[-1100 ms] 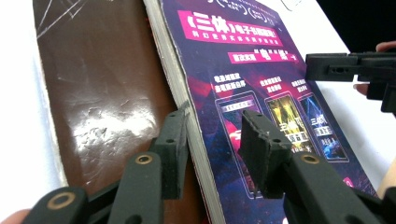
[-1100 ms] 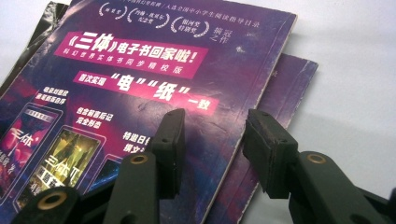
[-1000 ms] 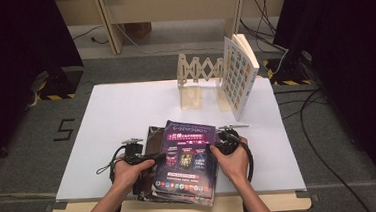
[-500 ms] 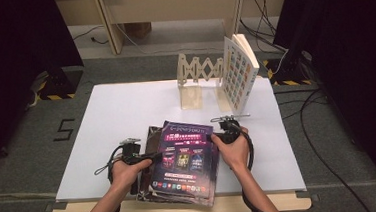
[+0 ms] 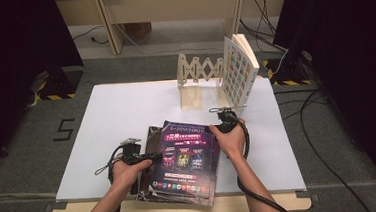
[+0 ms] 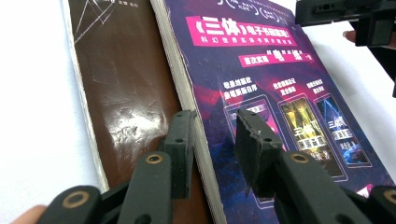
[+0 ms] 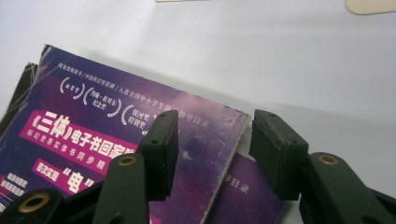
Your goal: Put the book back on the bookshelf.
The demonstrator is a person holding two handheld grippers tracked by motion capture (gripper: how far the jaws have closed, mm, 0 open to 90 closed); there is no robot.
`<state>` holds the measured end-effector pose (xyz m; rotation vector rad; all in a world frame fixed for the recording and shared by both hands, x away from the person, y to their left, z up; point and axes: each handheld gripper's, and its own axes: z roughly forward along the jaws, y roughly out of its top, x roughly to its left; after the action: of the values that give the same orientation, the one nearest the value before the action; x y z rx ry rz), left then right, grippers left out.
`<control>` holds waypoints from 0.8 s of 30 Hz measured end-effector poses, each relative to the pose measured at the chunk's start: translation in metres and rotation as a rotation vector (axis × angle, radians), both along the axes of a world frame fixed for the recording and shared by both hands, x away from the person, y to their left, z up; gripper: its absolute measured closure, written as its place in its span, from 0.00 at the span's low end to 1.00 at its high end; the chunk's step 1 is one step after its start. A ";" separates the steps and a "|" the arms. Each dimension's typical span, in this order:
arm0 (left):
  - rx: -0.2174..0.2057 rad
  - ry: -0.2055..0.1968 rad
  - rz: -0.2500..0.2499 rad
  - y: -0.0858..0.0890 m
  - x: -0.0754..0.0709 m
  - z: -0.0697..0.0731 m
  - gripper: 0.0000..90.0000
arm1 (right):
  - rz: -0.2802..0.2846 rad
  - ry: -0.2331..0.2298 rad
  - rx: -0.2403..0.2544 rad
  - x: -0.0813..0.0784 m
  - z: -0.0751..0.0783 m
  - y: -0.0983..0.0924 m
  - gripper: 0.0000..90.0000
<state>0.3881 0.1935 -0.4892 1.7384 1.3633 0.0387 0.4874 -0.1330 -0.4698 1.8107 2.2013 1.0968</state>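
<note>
- High view: glossy purple paperback book [image 5: 187,158] lies top of a small stack, lower centre of frame, on the white tabletop [image 5: 126,110]. Left gripper [image 5: 152,157] sits at book's left edge, lower left of centre; right gripper [image 5: 211,129] at book's upper right corner. Pale wooden accordion rack [image 5: 194,80] w/ an upright tile-patterned book [image 5: 239,75] stands upper centre-right, well apart.
- Left gripper view: left gripper [image 6: 215,140] jaws part-closed, straddling the purple book's [image 6: 280,93] page edge – one jaw over the dark brown glossy book [image 6: 126,84] beneath, other over the purple cover. Can't tell if pads press. Right gripper [image 6: 345,14] upper right corner of frame.
- Right gripper view: right gripper [image 7: 212,151] jaws spread wide, just been opening; purple book's [image 7: 116,130] corner sits between them, pads clear of it. A second purple cover [image 7: 250,196] pokes out beneath, lower centre.
</note>
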 end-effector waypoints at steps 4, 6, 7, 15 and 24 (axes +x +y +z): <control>0.000 -0.005 0.001 0.000 0.000 0.000 0.74 | -0.012 0.022 0.024 0.003 -0.005 0.002 0.55; 0.006 -0.008 -0.005 0.000 0.000 0.000 0.74 | -0.017 0.028 0.046 0.005 -0.007 0.000 0.54; 0.008 -0.009 -0.006 0.000 0.000 0.000 0.74 | -0.014 0.032 0.054 0.005 -0.008 -0.001 0.54; 0.024 -0.018 -0.015 -0.001 0.000 0.000 0.74 | -0.003 0.059 0.080 0.011 -0.008 -0.001 0.53; 0.036 -0.026 -0.011 -0.002 -0.001 0.001 0.74 | -0.013 -0.006 0.090 0.005 0.008 -0.006 0.71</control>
<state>0.3873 0.1917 -0.4885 1.7696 1.3413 0.0803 0.4923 -0.1387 -0.4623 1.8510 2.1673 1.2151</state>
